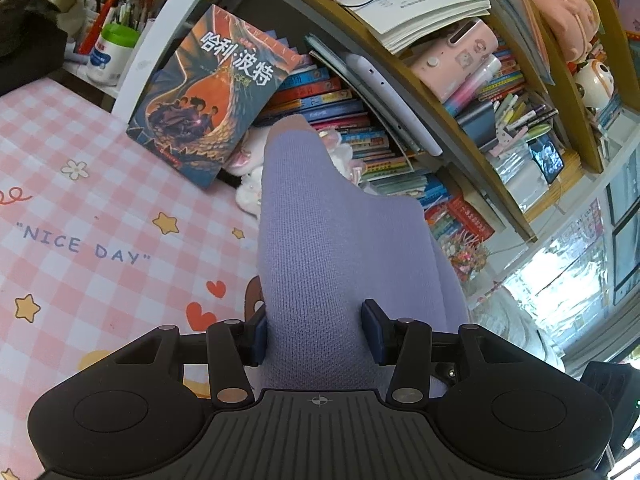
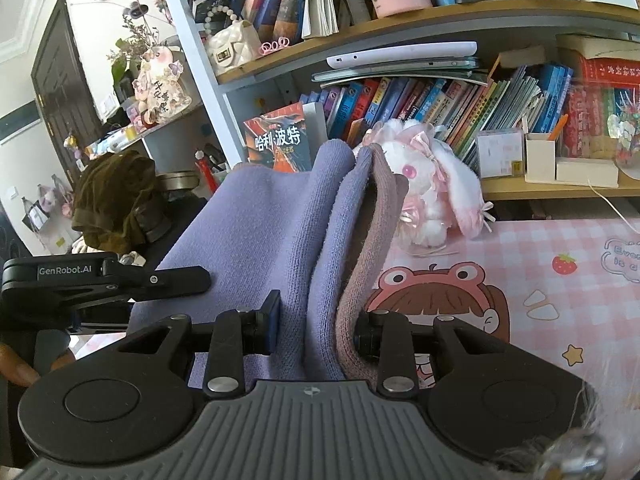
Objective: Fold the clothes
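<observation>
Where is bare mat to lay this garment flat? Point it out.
Free: the pink checked mat around its "NICE DAY" print, left of the purple garment; also beside the strawberry print. Crowded: the mat's back edge, with the leaning book and plush rabbit.

- Pink-and-white checked desk mat [image 1: 80,208] printed with stars, hearts and "NICE DAY".
- White-and-pink plush rabbit [image 2: 428,184] sits on it.
- Dragon-cover paperback [image 1: 208,92] stands on it, leaning back.

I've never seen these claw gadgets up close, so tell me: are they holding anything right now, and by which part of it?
Yes. Both hold the purple knitted garment. The left gripper clamps a bunched fold of it; the right gripper pinches several gathered layers. Which part of the garment cannot be told.
</observation>
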The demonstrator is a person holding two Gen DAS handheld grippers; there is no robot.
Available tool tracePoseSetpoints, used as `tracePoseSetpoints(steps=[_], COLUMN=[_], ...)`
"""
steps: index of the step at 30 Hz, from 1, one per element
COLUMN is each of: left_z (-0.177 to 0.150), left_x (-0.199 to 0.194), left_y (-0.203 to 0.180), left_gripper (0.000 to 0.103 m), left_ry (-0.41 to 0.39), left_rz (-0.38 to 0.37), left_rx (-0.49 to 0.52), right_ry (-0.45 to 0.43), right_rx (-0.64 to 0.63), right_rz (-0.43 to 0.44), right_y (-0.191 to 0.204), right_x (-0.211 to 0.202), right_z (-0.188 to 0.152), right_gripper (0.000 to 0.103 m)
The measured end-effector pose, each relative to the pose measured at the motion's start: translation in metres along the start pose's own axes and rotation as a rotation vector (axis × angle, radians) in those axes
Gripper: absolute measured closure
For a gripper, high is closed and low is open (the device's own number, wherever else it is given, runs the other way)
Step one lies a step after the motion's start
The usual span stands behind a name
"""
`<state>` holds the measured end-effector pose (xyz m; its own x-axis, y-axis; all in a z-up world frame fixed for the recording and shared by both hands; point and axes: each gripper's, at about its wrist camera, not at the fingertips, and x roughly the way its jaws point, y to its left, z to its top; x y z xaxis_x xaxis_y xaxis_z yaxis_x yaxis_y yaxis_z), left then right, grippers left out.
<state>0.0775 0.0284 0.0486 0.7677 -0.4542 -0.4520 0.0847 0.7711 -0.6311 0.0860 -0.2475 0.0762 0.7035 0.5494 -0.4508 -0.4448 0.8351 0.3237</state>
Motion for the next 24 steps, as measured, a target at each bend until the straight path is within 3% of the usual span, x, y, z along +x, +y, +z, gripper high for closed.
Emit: tracePoseSetpoints(steps=[14,24], left_z=[0.026,0.050], left_x=[0.013,0.020], left_y=[0.033,0.077], left_gripper=[0.058,0.058], left_ry=[0.077,0.120], left_rz=[-0.075,-0.099], left_rx=[0.001,-0.053], right_ry=[-0.002,0.031], right_rx=[0.036,0.014], right_rz=[-0.096,-0.154], right_y=[0.021,0.050], right_x=[0.017,0.057], right_z=[0.000,0.006], right_gripper=[0.074,0.074])
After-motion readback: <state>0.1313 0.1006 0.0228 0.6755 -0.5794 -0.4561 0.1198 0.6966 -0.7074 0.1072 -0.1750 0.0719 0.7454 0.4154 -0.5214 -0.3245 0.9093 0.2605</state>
